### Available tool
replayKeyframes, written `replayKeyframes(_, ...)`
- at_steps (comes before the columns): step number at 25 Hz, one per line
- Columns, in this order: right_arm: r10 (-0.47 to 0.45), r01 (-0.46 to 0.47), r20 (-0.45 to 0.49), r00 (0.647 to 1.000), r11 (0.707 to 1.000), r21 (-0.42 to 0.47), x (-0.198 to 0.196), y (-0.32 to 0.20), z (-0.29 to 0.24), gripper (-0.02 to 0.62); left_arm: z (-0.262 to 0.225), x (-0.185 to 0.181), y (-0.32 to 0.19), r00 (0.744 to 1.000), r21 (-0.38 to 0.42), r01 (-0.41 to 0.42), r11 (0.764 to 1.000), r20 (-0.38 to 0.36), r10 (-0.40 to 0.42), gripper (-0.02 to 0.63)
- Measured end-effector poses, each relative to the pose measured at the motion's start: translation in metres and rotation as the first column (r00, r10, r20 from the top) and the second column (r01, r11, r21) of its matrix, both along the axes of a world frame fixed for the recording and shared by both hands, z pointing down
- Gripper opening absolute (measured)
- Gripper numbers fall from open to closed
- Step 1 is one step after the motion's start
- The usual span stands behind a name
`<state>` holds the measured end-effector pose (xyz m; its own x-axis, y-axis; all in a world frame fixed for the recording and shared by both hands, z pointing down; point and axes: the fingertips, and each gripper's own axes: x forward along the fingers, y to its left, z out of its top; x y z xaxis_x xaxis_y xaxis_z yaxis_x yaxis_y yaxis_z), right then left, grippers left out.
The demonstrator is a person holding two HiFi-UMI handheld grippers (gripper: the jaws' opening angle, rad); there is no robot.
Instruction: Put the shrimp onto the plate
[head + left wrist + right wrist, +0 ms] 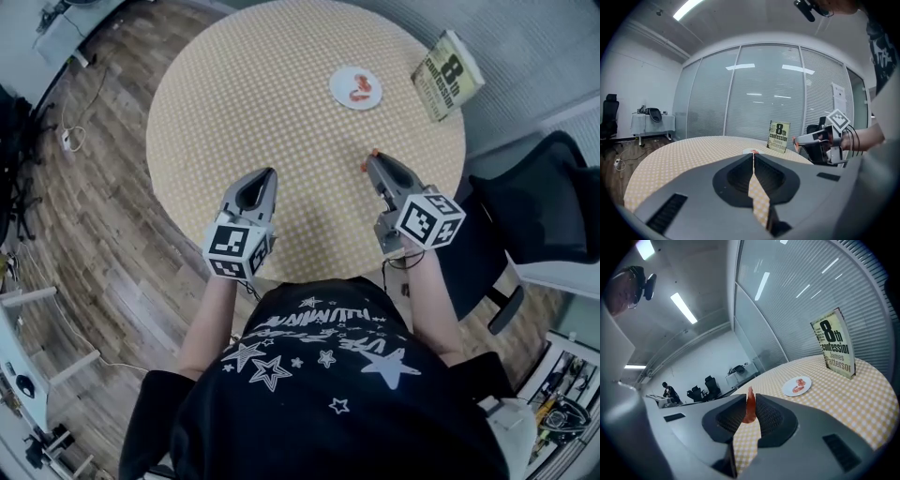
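Observation:
A small white plate point(355, 88) sits at the far side of the round table with red shrimp point(360, 92) lying on it; the same plate point(797, 386) appears ahead in the right gripper view. My right gripper point(372, 159) hovers short of the plate, shut on an orange-red shrimp point(750, 406) that stands upright between its jaws. Over the table's near middle, my left gripper point(266, 176) is shut with nothing in it. The left gripper view catches the plate point(751, 151) just past its jaw tips.
A paperback book point(447, 75) stands upright right of the plate. The round table point(234, 112) has a yellow checked cloth. A black office chair point(534, 202) stands beside the table at right. Wooden floor and cables lie at left.

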<state>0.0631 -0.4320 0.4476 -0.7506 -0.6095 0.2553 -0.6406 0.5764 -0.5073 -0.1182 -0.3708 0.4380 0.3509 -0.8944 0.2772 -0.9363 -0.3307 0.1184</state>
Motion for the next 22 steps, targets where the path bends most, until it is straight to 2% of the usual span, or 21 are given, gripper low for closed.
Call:
replayKeyframes(15, -0.052, 0.050, -0.101, 0.993, 0.998, -0.027, -0.016, -0.134, 0.038, 0.067, 0.004, -0.017, -0.085, 0.989, -0.018, 0.144, 0.989, 0.039, -0.143, 0.012)
replayKeyframes(22, -0.043, 0.037, -0.157, 0.987, 0.998, -0.041, -0.029, -0.191, 0.063, 0.067, 0.018, -0.025, -0.112, 0.983, -0.050, 0.180, 0.982, 0.049, -0.178, 0.012)
